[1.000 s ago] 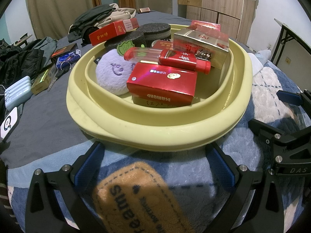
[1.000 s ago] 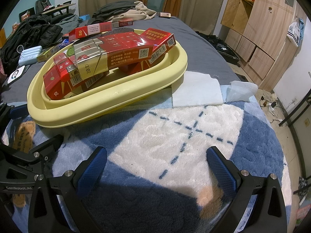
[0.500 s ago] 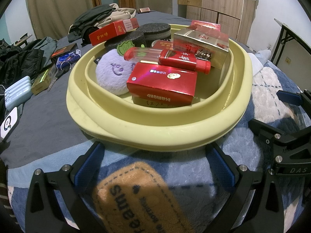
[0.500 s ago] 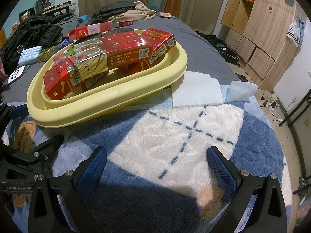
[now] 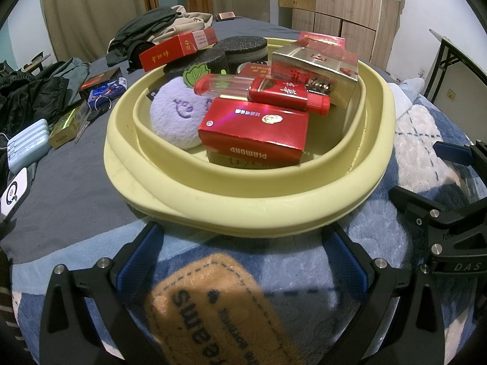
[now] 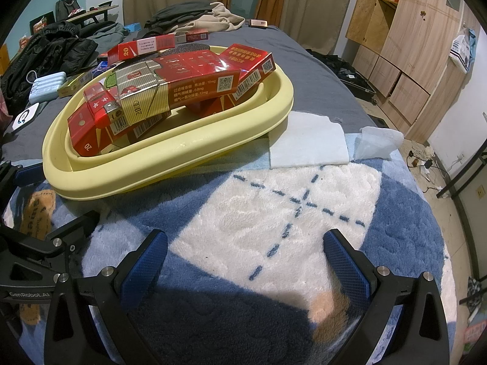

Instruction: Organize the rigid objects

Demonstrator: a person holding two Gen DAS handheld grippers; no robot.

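While the pale yellow oval plastic basin (image 5: 243, 206) sits loaded on the blue-and-white fleece blanket (image 5: 420, 140), the left wrist view shows the left gripper (image 5: 243, 255) held just short of the basin's near rim, fingers spread wide and grasping nothing. Inside lie a glossy red cigarette box marked DIAMOND (image 5: 254, 130), a red-capped clear plastic tube (image 5: 261, 91), a gold-and-red carton (image 5: 316, 70), a lilac round plush toy (image 5: 175, 115) and two black foam discs (image 5: 219, 54). Loose items remain on the grey sheet to the left: a light blue power bank (image 5: 27, 146) and a small gold box (image 5: 68, 124). I judge collection largely done, with those strays outstanding; the next move calls for reaching left past the basin to one of them.

From the right wrist view, the right gripper (image 6: 243, 258) hovers over bare blanket, fingers likewise released and empty, well apart from the basin (image 6: 170, 158). A folded white cloth (image 6: 307, 140) lies just beside the basin's far end.

Against the earlier frames, nothing differs: both grippers and all contents hold the same positions.
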